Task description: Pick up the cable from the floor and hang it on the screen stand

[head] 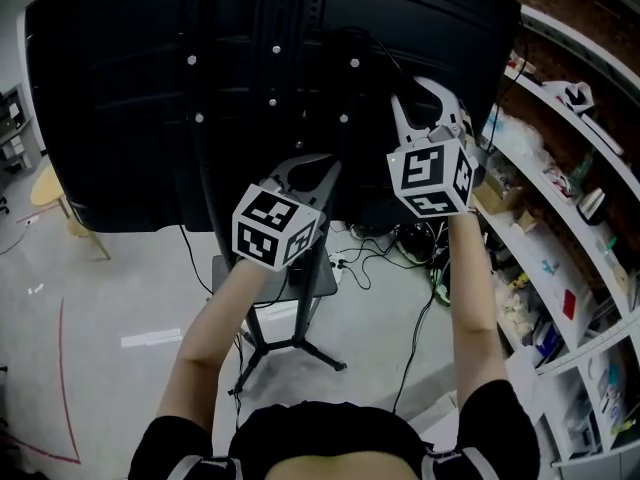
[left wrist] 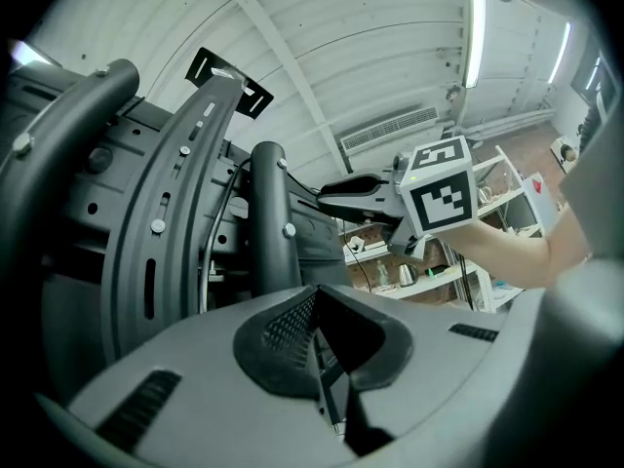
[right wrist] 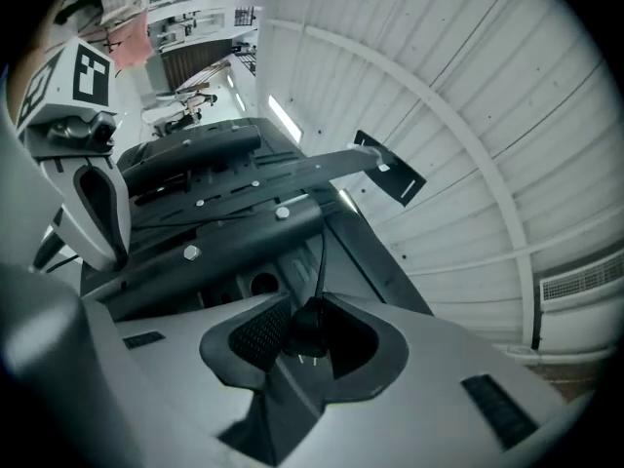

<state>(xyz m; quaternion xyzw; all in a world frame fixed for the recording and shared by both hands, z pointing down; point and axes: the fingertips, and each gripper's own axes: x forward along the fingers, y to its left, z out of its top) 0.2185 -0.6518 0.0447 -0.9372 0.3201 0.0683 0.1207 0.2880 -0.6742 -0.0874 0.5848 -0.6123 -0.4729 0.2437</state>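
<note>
The screen (head: 120,98) fills the upper half of the head view; the stand (head: 296,346) runs down the frame's centre, over the screen's near face, to legs on the floor (head: 120,308) at lower centre; the left tool (head: 322,165) sits just left of centre, before the screen's lower edge; the right tool (head: 415,93) is right of centre and higher; the cable (right wrist: 310,325) sits between the right tool's jaws, its lead running up the frame; shelves (head: 560,228) line the right edge; loose leads (head: 375,258) lie on the floor between stand and shelves; a chair (head: 50,193) stands at the left edge.
</note>
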